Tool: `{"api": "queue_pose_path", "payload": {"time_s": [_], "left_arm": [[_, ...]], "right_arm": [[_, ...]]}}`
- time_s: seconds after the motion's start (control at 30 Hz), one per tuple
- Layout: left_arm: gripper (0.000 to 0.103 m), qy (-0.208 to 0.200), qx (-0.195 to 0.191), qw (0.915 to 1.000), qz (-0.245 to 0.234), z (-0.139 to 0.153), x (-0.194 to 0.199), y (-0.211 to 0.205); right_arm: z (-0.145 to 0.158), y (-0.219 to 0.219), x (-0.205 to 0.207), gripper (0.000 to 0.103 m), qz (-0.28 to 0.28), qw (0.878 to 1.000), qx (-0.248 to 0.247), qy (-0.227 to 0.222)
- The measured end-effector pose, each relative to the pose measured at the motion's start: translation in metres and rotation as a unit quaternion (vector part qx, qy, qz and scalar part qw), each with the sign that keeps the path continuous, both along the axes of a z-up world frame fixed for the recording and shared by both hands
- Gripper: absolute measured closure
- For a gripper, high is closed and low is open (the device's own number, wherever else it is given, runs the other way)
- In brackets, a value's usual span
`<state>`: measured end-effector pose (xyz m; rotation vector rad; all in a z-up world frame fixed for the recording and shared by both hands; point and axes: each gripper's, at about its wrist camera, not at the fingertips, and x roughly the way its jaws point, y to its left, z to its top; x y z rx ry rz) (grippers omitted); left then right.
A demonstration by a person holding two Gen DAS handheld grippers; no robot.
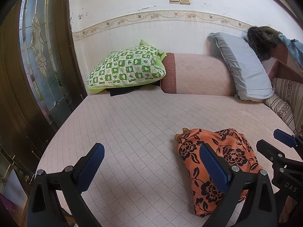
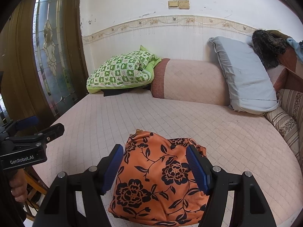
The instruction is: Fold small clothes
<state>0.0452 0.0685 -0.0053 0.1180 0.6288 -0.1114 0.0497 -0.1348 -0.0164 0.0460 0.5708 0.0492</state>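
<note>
Both grippers stand spread and empty: the right gripper hovers over the orange, black-flowered cloth garment, already a compact bundle near the quilted pink mattress's front edge; the left gripper hangs beside it. Folding looks nearly finished.

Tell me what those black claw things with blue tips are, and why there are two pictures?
They are grabbers, held by a person, one in each hand. Each carries a small camera looking along its two fingers, so there is one picture per grabber. One picture comes from the left gripper, wide open over the pale pink quilted bed. The other comes from the right gripper, also open, its blue pads on either side of the folded orange cloth with black flowers, not squeezing it. Nothing is held. Further back lie a green and white checked cushion and a pale blue pillow.
</note>
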Motion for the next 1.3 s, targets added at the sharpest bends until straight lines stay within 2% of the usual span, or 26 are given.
{"api": "queue_pose_path", "payload": {"time_s": [0.57, 1.3], "left_arm": [[0.003, 0.013, -0.004, 0.9999, 0.009, -0.008, 0.009, 0.011], [0.003, 0.024, 0.001, 0.9997, 0.001, -0.017, 0.013, 0.005]], "right_arm": [[-0.009, 0.009, 0.010, 0.031, 0.008, 1.000, -0.003, 0.010], [-0.019, 0.002, 0.015, 0.031, 0.006, 1.000, 0.012, 0.020]]}}
